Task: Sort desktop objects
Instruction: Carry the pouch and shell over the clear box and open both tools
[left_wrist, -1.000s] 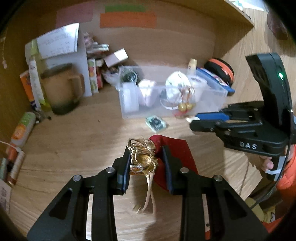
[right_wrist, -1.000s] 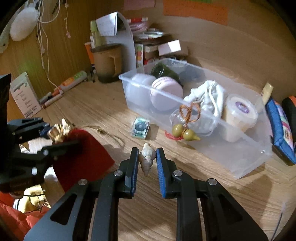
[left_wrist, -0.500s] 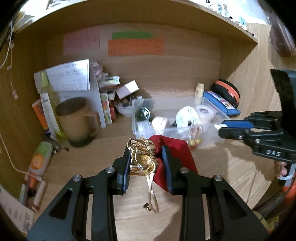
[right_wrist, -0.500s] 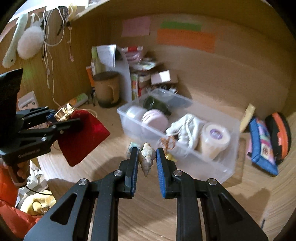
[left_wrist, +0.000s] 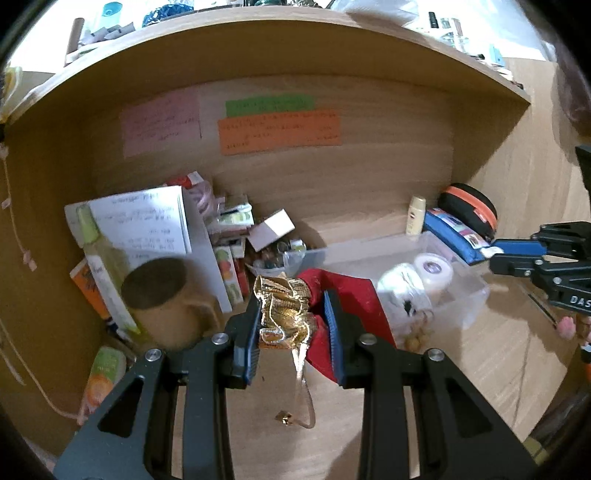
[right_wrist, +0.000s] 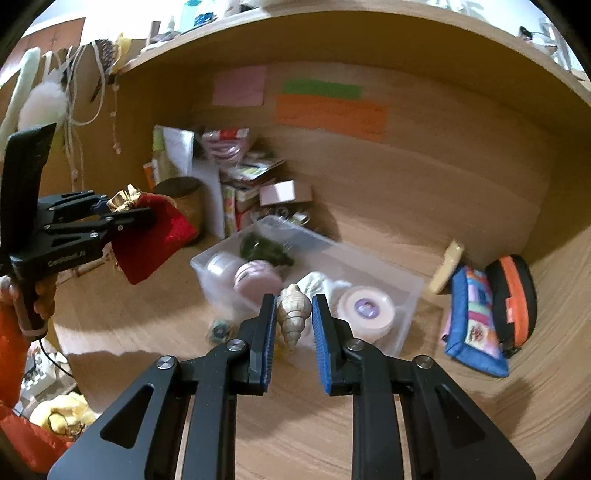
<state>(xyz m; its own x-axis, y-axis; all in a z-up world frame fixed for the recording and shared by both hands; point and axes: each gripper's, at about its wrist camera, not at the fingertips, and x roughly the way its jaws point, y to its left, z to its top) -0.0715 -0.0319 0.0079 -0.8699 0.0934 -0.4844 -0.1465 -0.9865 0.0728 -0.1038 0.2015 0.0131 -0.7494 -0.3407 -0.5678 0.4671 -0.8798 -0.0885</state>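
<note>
My left gripper (left_wrist: 291, 314) is shut on the gold neck of a red drawstring pouch (left_wrist: 343, 295) and holds it in the air above the desk; its gold cord (left_wrist: 301, 391) hangs down. The pouch (right_wrist: 155, 236) also shows at the left of the right wrist view. My right gripper (right_wrist: 293, 314) is shut on a beige spiral seashell (right_wrist: 293, 314), held above the desk in front of a clear plastic bin (right_wrist: 402, 295). The bin (left_wrist: 469, 295) holds a tape roll, a white cloth and round tins.
A brown mug (left_wrist: 162, 295), papers and small boxes stand at the back left. A blue pouch (right_wrist: 476, 317) and a black-orange case (right_wrist: 513, 295) lie right of the bin. A small green packet (right_wrist: 221, 328) lies before the bin. A shelf runs overhead.
Both grippers have risen and pulled back from the desk, each still holding its object. The pouch now hangs clear of the surface.
</note>
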